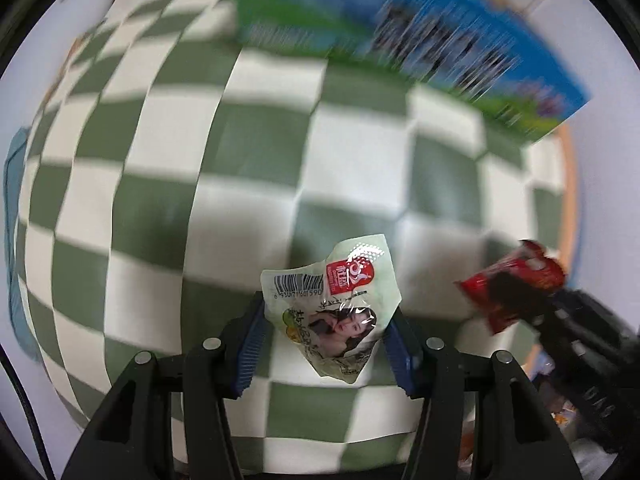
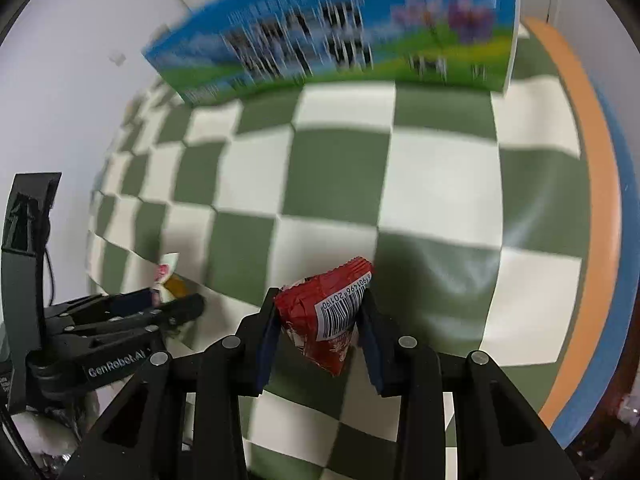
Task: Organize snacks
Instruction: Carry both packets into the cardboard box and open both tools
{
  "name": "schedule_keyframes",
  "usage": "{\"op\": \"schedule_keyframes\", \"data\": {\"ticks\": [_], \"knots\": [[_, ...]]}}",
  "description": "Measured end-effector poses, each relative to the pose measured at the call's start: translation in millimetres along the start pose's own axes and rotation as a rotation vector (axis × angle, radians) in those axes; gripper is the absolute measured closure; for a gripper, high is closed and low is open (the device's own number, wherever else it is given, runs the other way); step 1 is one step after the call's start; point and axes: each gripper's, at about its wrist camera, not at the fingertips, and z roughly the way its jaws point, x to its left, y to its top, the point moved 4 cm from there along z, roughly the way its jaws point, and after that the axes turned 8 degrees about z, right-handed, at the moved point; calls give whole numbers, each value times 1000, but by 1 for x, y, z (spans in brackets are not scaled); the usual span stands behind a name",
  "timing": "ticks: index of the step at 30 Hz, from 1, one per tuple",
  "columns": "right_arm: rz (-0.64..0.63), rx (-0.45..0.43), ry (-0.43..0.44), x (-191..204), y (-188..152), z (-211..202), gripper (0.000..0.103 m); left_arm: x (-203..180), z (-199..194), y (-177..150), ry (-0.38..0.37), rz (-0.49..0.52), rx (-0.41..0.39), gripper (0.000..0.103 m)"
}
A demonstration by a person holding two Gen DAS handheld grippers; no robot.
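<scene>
My left gripper [image 1: 326,334] is shut on a pale green snack packet [image 1: 334,308] with a barcode and a woman's picture, held above the checked cloth. My right gripper [image 2: 320,320] is shut on a red snack packet [image 2: 324,312] with a white barcode label. In the left wrist view the right gripper [image 1: 524,300] shows at the right edge with the red packet [image 1: 516,280]. In the right wrist view the left gripper [image 2: 160,300] shows at the lower left with the pale packet [image 2: 166,270]. A blue and green carton [image 2: 340,32] stands at the far side of the table and also shows in the left wrist view [image 1: 420,32].
A green and white checked cloth [image 2: 400,168] covers the table. The table has an orange and blue rim [image 2: 600,200] at the right. A white wall [image 2: 80,60] stands behind. A black stand [image 2: 28,216] rises at the far left.
</scene>
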Motion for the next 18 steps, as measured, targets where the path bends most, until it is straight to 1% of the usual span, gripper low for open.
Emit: {"op": "schedule_keyframes", "data": {"ticks": [2,5,8,11,12,14,17,18], "knots": [[4,-45,30,5,18,-22,64,-11,-25,24,-32,16,-48,51],[2,-120,58,12,55,-57,64,-25,-65,71,-58,57,-132,51],[-9,-198,51,16,102,-86,64,-25,-96,122,-38,96,-191,51],[-18,-245,18,18,144,-99,64,-27,-108,165,25,135,-226,51],[-19,-250,8,18,157,-99,64,-25,-108,181,53,148,-226,51],[-17,-246,-14,18,182,-95,64,-20,-102,206,84,153,-206,51],[-13,-205,-40,15,214,-80,64,-8,-82,236,128,161,-156,51],[-9,-192,-42,15,220,-75,64,-1,-73,241,135,162,-140,51]]}}
